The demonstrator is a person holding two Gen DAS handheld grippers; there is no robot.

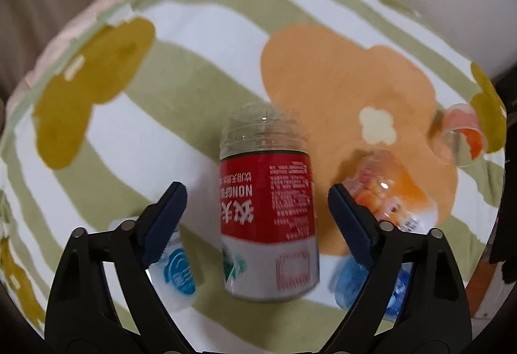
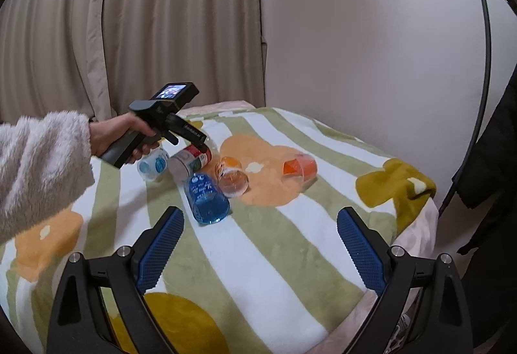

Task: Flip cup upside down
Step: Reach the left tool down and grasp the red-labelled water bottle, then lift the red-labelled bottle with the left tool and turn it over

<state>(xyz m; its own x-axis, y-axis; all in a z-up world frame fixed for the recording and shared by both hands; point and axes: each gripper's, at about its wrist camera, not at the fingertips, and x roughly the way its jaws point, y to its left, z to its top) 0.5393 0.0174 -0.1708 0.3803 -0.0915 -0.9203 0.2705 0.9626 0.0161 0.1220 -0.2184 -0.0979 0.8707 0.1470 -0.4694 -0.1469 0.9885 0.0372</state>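
Note:
A clear cup with a red and white label (image 1: 268, 218) lies on its side on the blanket, between the open fingers of my left gripper (image 1: 257, 192), which hovers just above it without touching. In the right wrist view the same cup (image 2: 190, 160) lies under the hand-held left gripper (image 2: 203, 145). My right gripper (image 2: 260, 224) is open and empty, held back above the near part of the blanket.
Other cups lie on their sides nearby: a blue one (image 2: 206, 199), a white-and-blue one (image 2: 153, 165), a clear orange-printed one (image 2: 231, 178) and an orange one (image 2: 299, 168). The striped flower blanket (image 2: 258, 257) covers the bed; curtain and wall stand behind.

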